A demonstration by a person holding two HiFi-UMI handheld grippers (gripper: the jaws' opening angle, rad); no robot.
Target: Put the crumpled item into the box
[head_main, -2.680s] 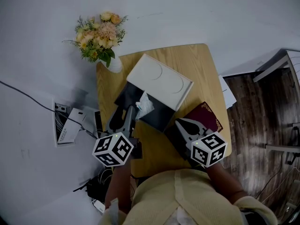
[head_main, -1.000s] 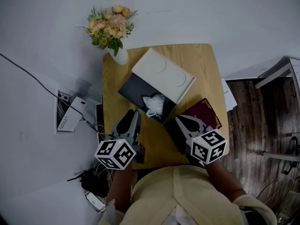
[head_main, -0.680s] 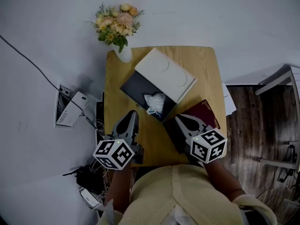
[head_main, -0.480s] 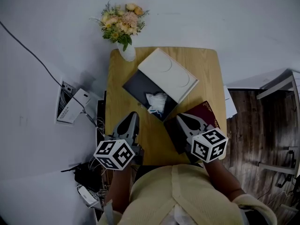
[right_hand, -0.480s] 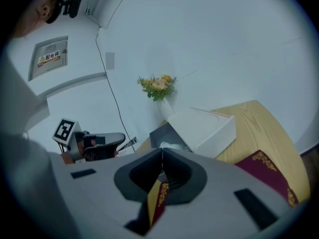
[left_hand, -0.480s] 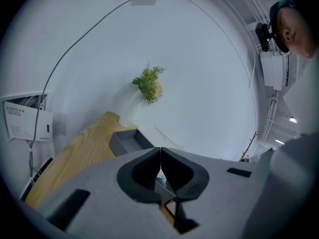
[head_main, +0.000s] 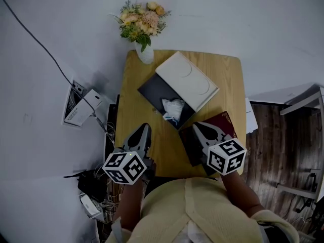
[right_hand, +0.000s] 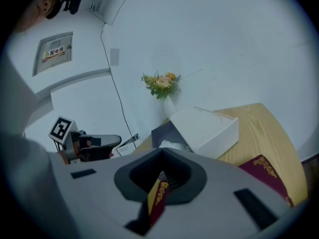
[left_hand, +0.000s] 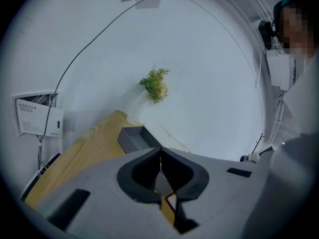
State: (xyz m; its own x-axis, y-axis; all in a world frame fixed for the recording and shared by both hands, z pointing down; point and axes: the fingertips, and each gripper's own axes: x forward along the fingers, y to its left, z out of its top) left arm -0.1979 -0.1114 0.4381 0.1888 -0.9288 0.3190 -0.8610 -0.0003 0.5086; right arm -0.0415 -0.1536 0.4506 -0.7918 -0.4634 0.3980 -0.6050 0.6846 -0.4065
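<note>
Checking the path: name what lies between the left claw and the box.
Only bare table, seen in the head view; left claw and box stand apart.

Pale yellow top (head_main: pixel 202 211); grey left gripper (head_main: pixel 145 128), right gripper (head_main: pixel 197 126); black-and-white marker cubes (head_main: pixel 124 167).

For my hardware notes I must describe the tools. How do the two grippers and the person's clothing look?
Both the left gripper and the right gripper are light grey plastic, each claw tapering to a point with dark lining inside. Each carries a white cube printed with black square markers. The person wears a pale yellow top.
</note>
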